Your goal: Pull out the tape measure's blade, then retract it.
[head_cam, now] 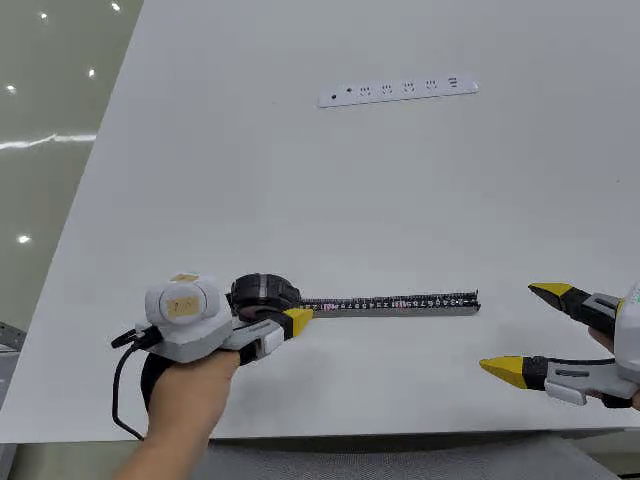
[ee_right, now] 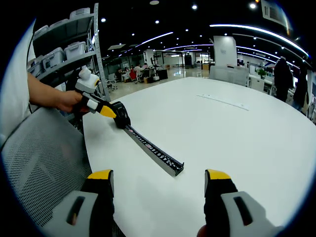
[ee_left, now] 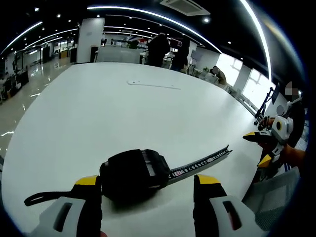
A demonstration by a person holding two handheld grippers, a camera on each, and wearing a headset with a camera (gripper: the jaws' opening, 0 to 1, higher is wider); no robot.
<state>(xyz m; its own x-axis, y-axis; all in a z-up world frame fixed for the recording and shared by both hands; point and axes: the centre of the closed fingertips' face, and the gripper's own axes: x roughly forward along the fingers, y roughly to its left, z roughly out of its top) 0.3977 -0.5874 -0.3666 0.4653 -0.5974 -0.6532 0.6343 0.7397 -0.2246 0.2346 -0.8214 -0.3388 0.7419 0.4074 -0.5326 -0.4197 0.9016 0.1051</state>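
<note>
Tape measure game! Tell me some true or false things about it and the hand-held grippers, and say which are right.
1. The blade is pulled out and lies on the table. True.
2. The right hand-held gripper pinches the blade's end. False: it is open and apart from the blade.
3. The tape measure has a black case. True.
4. The power strip lies on top of the blade. False: it lies far off across the table.
</note>
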